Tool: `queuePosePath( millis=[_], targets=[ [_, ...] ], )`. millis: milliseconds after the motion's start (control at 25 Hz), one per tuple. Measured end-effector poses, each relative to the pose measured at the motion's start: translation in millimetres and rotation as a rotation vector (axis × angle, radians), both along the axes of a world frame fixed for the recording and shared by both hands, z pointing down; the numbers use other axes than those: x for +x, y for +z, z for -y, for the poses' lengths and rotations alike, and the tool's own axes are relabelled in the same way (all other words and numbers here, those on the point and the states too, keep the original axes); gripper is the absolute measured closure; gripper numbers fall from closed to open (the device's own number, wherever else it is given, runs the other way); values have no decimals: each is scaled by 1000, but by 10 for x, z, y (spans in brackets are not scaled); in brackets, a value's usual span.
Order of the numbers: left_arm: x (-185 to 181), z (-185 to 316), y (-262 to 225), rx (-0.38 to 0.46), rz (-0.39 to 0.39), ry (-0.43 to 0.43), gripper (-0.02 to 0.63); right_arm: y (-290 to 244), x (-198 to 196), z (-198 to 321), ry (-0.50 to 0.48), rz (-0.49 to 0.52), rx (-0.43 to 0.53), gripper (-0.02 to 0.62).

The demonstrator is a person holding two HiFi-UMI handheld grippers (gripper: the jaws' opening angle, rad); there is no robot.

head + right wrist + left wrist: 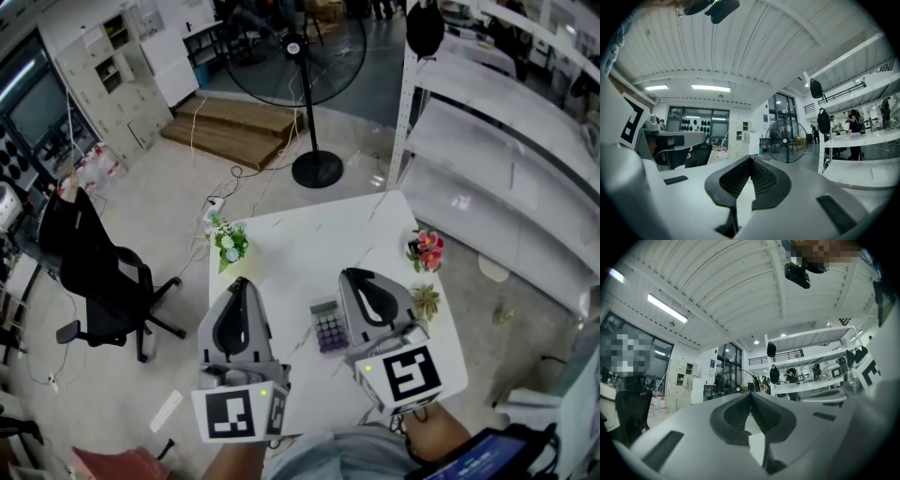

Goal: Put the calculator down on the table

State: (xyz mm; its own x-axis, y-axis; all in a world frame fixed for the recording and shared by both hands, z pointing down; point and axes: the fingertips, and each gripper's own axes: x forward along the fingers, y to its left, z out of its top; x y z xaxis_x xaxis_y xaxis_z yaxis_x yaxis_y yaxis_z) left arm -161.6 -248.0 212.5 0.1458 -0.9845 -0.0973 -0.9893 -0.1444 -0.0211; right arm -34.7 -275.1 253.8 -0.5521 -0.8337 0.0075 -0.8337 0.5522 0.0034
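Observation:
A small grey calculator (328,326) with purple keys lies flat on the white table (300,244), in the gap between my two grippers. In the head view my left gripper (240,280) hovers to its left and my right gripper (352,273) is close against its right side; both point away from me. In the left gripper view the left gripper (750,393) has its jaws shut together with nothing between them. The right gripper (751,158) is shut the same way and is empty. Neither gripper view shows the calculator.
A green and white flower sprig (228,242) stands at the table's left edge. Pink flowers (427,249) and a small dry plant (427,300) sit at its right edge. A black office chair (94,272) is left of the table, a floor fan (300,56) beyond it, white shelving (487,150) to the right.

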Motion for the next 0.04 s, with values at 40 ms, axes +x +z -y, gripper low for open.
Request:
queuePosePath(
  millis=[40],
  targets=[
    [3,4,3,1,0,0,597,4,3,4,1,0,1,578]
  ],
)
